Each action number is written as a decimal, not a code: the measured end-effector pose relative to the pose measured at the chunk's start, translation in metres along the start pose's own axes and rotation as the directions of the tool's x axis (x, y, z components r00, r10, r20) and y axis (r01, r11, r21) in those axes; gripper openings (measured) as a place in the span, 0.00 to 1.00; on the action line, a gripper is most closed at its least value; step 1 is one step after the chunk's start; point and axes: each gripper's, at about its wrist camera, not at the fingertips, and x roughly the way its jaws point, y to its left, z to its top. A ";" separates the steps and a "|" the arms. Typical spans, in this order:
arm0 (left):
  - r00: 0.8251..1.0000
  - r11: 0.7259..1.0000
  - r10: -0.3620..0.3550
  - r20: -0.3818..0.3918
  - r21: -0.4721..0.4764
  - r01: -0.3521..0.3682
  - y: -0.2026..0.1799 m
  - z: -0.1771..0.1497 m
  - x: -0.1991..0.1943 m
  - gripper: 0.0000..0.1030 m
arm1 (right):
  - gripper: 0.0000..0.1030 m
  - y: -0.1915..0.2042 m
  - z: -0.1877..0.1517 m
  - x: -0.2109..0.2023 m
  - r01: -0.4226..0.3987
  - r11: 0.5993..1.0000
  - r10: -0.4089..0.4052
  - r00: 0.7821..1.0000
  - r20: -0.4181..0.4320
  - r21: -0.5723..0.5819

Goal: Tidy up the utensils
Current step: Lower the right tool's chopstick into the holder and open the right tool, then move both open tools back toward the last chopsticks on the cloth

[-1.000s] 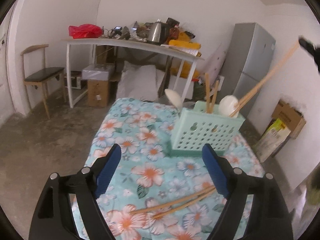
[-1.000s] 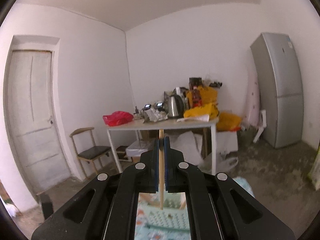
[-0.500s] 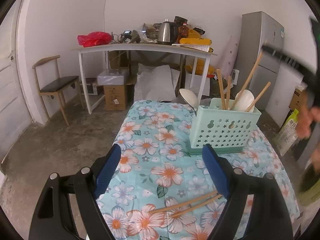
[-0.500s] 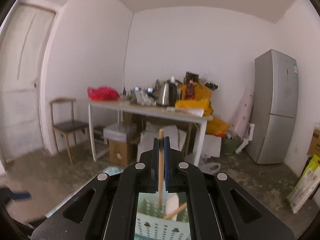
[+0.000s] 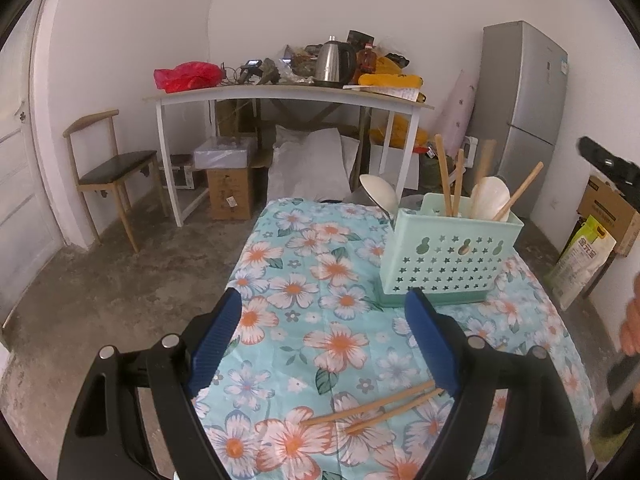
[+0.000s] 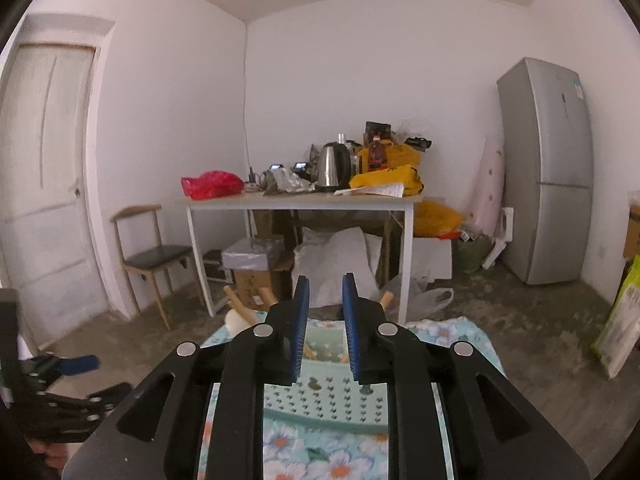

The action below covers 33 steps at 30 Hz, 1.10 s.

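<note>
moved: right gripper (image 6: 325,316) has sunk over the mint utensil basket (image 5: 452,254), jaws just opened narrowly, chopstick gone from between them | left gripper (image 5: 326,344) wide, empty | done: chopsticks, spoons in basket; left: chopstick pair (image 5: 372,406) on floral tablecloth (image 5: 308,280)

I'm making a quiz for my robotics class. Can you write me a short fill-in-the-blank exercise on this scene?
1. The utensils stand in a mint-green ____.
2. Two chopsticks lie flat on the ____ tablecloth.
3. The left gripper hovers over the chopsticks with its jaws ____.
4. The right gripper, above the holder, has just been opening and has ____ between its pads.

Missing words: holder; floral; open; nothing
</note>
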 end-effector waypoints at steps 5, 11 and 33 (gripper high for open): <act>1.000 1.000 -0.008 -0.006 0.014 0.009 -0.005 -0.002 0.001 0.79 | 0.30 -0.002 -0.013 -0.016 -0.023 1.000 0.024 0.998 -0.053 0.020; 1.000 0.999 0.001 -0.024 0.034 0.000 -0.011 -0.004 0.001 0.80 | 0.38 0.002 -0.045 -0.023 -0.067 0.995 0.080 0.981 -0.177 0.079; 0.999 0.994 0.004 -0.044 0.112 0.001 -0.031 -0.018 0.012 0.83 | 0.57 -0.001 -0.123 -0.006 0.030 0.986 0.062 0.850 -0.524 0.165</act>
